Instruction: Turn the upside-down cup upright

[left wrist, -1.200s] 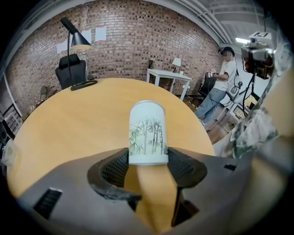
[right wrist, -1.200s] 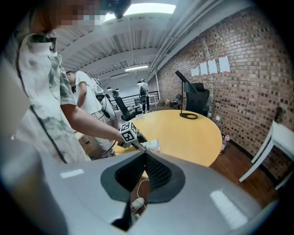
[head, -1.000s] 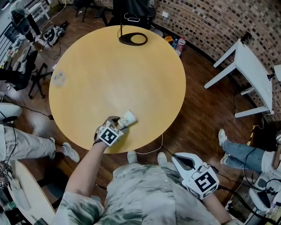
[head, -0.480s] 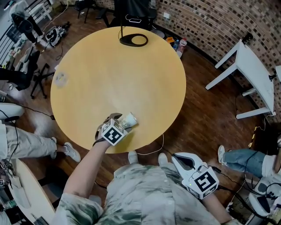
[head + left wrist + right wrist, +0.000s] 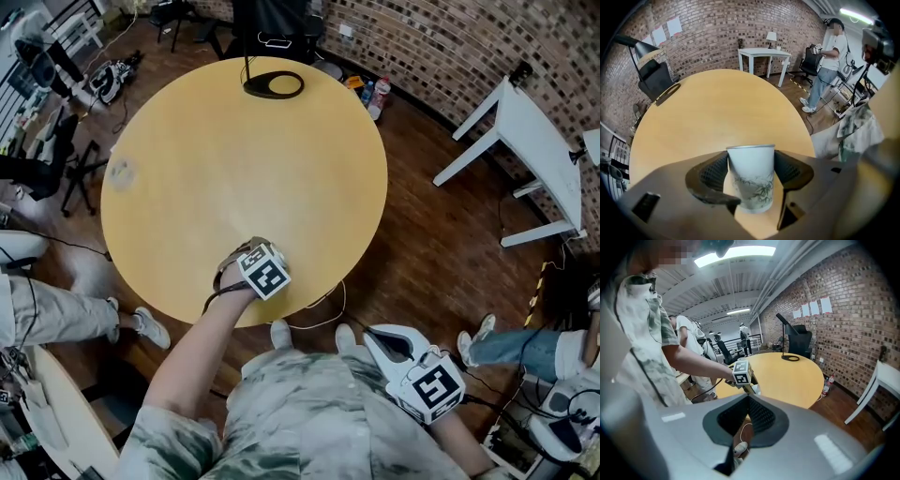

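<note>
The left gripper (image 5: 751, 157) is closing on the cup (image 5: 751, 185). Its two dark meshed pads (image 5: 712, 171) lie against the cup's sides just below the rim, one on the left and one on the right. The cup is white paper with a grey bamboo sprig printed on it, and it is upright, open mouth up and narrower base down. It is over the round wooden table (image 5: 717, 103), close to the near edge; whether its base touches the top does not show. In the head view the cup is hidden under the left gripper's marker cube (image 5: 265, 272), which hangs over the table's near rim. The person's left forearm (image 5: 192, 347) reaches to it from the near side. The right gripper (image 5: 749, 399) is clenched on nothing, its pad tips meeting. It is held off the table, near the person's body and to the right, above the wooden floor (image 5: 422, 234). At the table's far edge lies a black ring-shaped lamp base (image 5: 273, 84). Farther right, a white table (image 5: 539, 141) stands by the brick wall (image 5: 441, 47).
</note>
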`<state>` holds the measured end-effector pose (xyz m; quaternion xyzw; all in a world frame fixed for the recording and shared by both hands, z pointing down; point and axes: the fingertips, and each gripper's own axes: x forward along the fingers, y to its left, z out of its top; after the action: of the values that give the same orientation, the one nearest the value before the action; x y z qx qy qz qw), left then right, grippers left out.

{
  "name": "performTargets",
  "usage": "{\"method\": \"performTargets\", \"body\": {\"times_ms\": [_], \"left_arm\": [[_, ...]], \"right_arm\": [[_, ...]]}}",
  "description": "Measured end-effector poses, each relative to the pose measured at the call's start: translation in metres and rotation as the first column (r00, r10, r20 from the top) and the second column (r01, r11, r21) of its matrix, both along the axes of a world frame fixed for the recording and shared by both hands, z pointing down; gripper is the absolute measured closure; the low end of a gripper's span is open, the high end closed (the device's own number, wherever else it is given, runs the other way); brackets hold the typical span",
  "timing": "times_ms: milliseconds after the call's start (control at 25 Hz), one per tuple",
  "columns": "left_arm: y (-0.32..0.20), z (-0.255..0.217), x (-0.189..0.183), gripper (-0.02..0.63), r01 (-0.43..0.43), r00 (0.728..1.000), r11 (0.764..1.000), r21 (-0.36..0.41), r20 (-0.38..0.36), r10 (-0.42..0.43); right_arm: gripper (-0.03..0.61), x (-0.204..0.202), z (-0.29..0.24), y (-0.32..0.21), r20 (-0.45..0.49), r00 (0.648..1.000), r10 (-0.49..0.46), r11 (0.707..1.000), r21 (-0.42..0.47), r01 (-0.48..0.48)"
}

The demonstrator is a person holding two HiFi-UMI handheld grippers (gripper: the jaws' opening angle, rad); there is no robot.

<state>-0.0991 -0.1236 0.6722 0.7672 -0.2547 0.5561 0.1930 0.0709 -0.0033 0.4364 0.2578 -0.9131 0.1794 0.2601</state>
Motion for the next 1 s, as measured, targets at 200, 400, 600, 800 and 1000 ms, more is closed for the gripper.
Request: {"method": "performTargets", "body": {"times_ms": [200, 400, 600, 800, 1000], "left_arm": [[-0.001, -0.001, 0.000, 0.316, -0.003, 1.000, 1.000, 0.007, -0.020, 0.003], [-0.008, -0.013, 0.002, 0.321, 0.054, 0.992, 0.994, 0.093, -0.117, -0.043], [-0.022, -0.030, 0.006, 0.321, 0.184, 0.947, 0.963, 0.199, -0.300, -0.119], [-0.038, -0.045, -0.001, 0.321, 0.344, 0.852, 0.897, 0.277, -0.494, -0.174], [-0.051, -0.054, -0.007, 0.321, 0.450, 0.773, 0.820, 0.354, -0.615, -0.159]], "right_arm": [[0.577, 0.007, 0.004, 0.004, -0.002, 1.000, 0.011, 1.000, -0.010, -0.011], [0.577, 0.011, 0.006, 0.006, -0.004, 1.000, 0.017, 1.000, -0.009, -0.017], [0.577, 0.012, 0.007, 0.006, -0.018, 1.000, 0.003, 1.000, -0.012, -0.004], [0.577, 0.007, 0.006, 0.008, -0.052, 0.998, -0.017, 1.000, -0.016, 0.016], [0.577, 0.008, 0.007, 0.011, -0.096, 0.995, -0.031, 0.999, -0.045, 0.026]]}}
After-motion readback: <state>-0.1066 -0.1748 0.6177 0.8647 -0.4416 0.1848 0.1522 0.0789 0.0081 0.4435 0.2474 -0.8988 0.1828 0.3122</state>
